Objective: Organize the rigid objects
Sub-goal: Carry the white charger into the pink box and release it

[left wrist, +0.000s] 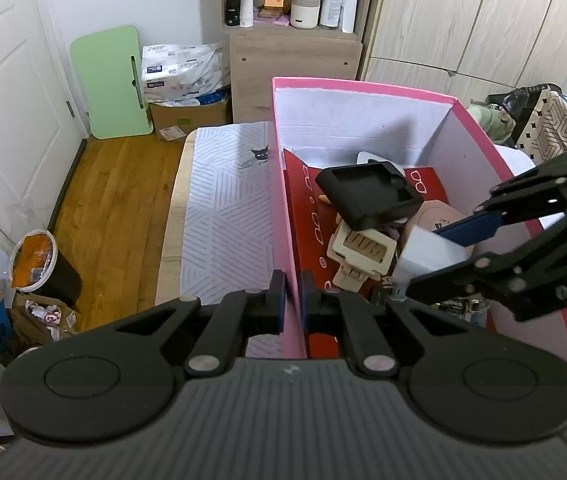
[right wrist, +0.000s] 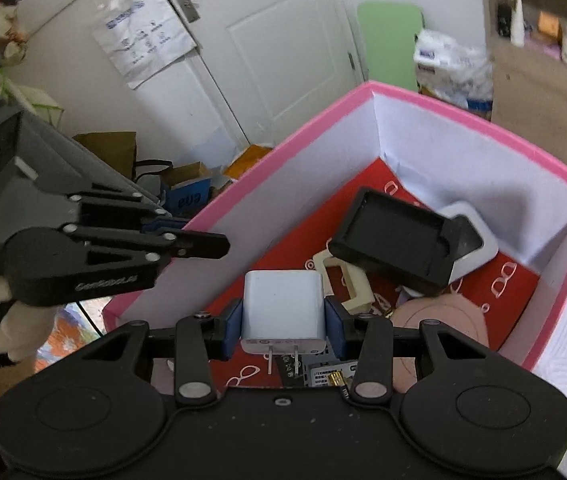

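Observation:
A pink box (left wrist: 363, 88) (right wrist: 483, 124) with white inner walls stands on a patterned cloth. My left gripper (left wrist: 293, 300) (right wrist: 199, 236) is shut on the box's left wall, near its front corner. My right gripper (right wrist: 283, 320) (left wrist: 439, 256) is shut on a white plug charger (right wrist: 283, 306) (left wrist: 429, 256), prongs toward the camera, held over the box's inside. In the box lie a black tray (left wrist: 371, 194) (right wrist: 395, 240), a cream wooden piece (left wrist: 363, 248) (right wrist: 343, 280), a round pinkish item (right wrist: 439, 320) and a white case (right wrist: 471, 236) on a red lining.
A striped cloth with a cat print (left wrist: 227, 208) covers the table left of the box. Beyond are a wooden floor (left wrist: 119, 208), a bin (left wrist: 39, 264), a green board (left wrist: 111, 80), a white door (right wrist: 275, 60) and a shelf unit (left wrist: 295, 40). A patterned bag (left wrist: 555, 124) sits right of the box.

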